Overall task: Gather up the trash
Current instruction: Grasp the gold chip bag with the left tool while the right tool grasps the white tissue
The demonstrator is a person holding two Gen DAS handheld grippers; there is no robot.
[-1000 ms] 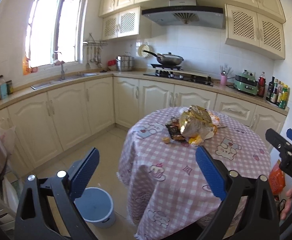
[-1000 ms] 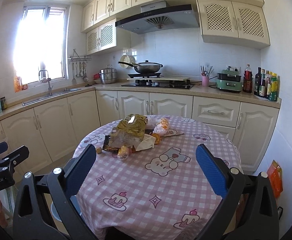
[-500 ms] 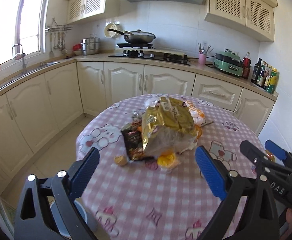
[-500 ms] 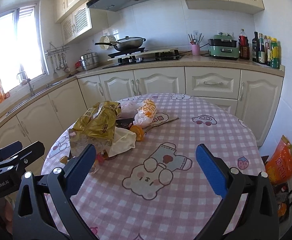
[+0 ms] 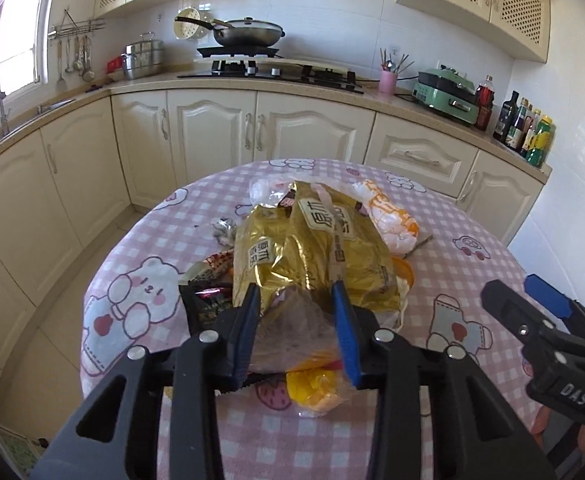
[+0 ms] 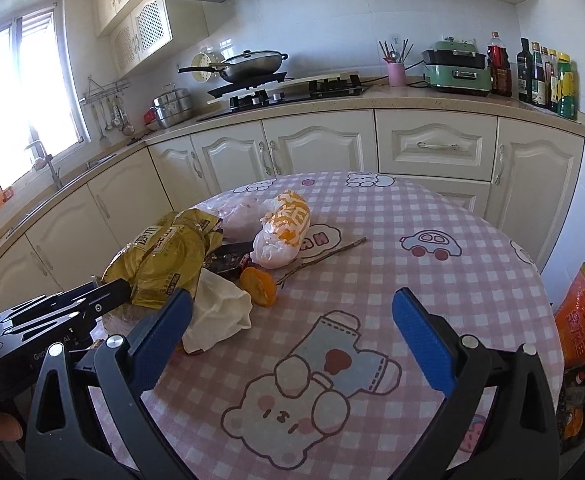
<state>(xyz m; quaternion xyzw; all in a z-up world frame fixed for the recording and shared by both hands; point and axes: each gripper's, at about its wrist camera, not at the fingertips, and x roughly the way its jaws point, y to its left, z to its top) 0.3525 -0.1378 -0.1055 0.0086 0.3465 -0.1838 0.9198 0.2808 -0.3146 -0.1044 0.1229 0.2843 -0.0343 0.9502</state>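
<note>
Trash lies heaped toward one side of the round surface [image 6: 432,280] with its pink checked cloth, and the left gripper [image 5: 296,300] is the one right at it. Its jaws are closing, with the near end of the gold foil bag [image 5: 316,252] and the clear wrapper [image 5: 292,328] under it between them; the pads look to be at the crinkled film, though whether they already pinch it firmly I cannot tell. The bag's long axis runs straight away from these jaws, so they straddle its near, narrow end. Just below the jaws sits a yellow scrap [image 5: 316,390], to their left a dark snack wrapper [image 5: 204,304], and beyond the bag to the right an orange-and-white plastic bag [image 5: 388,220].

The right gripper [image 6: 292,328] stands released, jaws wide and empty above bare cloth. From it the heap lies off to the left: a white tissue [image 6: 220,308] just beside its left pad and an orange peel [image 6: 258,284] a little ahead. A thin twig [image 6: 320,256] lies ahead of it, slanting up to the right. The left hand is clearly nearer the bag, so the first pickup is likely its job.
</note>
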